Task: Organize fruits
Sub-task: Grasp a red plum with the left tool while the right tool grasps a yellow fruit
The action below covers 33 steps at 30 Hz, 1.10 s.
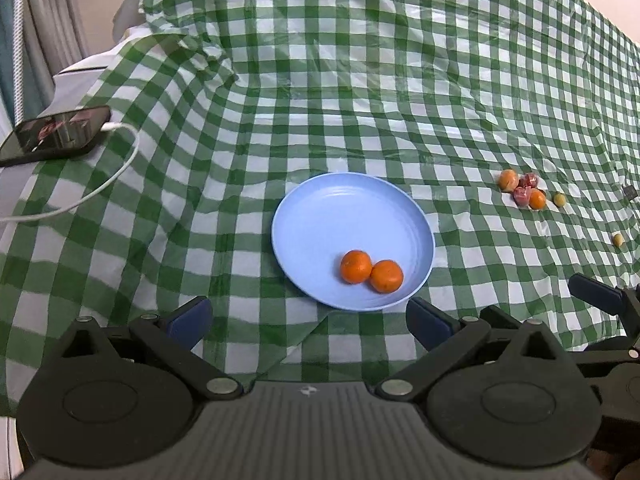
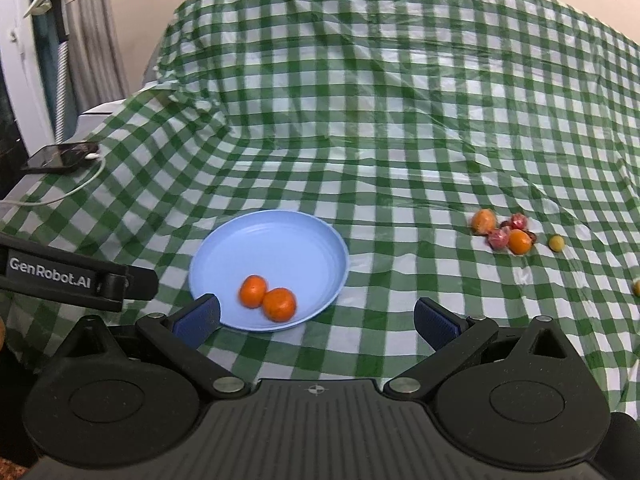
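A light blue plate [image 1: 320, 216] lies on the green checked cloth and holds two mandarins [image 1: 371, 271]. It also shows in the right wrist view [image 2: 272, 240] with the same mandarins [image 2: 269, 298]. A cluster of loose fruit [image 1: 522, 190] lies to the right: two orange ones, two reddish ones, and a small yellow one [image 1: 559, 199]; the cluster shows too in the right wrist view [image 2: 506, 233]. My left gripper [image 1: 309, 320] is open and empty, just short of the plate's near rim. My right gripper [image 2: 318, 322] is open and empty, at the plate's near right edge.
A phone [image 1: 56, 134] with a white charging cable [image 1: 116, 168] lies at the left edge of the table. Another small yellow fruit [image 1: 618, 239] sits far right. The cloth is wrinkled and rises over a hump at the back. The left gripper's body [image 2: 76, 276] shows in the right wrist view.
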Each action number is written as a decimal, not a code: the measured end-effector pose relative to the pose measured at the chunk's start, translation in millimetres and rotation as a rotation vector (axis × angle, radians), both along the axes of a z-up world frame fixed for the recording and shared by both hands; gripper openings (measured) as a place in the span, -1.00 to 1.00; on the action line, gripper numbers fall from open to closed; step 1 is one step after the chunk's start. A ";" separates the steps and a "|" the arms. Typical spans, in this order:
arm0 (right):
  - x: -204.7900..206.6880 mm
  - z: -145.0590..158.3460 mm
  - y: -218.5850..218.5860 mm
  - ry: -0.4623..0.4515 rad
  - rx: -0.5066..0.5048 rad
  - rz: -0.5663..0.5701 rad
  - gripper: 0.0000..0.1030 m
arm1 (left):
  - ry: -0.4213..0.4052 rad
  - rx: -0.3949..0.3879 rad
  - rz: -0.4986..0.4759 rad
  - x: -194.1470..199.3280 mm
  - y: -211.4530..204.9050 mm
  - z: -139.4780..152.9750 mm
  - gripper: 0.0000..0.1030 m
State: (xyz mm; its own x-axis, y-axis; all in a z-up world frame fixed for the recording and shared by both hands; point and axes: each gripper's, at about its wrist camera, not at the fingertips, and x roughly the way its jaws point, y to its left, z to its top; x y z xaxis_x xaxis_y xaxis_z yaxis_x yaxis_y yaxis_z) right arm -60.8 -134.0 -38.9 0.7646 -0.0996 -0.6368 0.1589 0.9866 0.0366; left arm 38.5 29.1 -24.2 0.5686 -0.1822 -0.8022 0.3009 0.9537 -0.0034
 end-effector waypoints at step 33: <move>100.9 -132.6 -334.2 -0.021 -0.013 -0.597 0.23 | 0.046 0.066 -0.381 147.8 -315.0 -80.8 0.99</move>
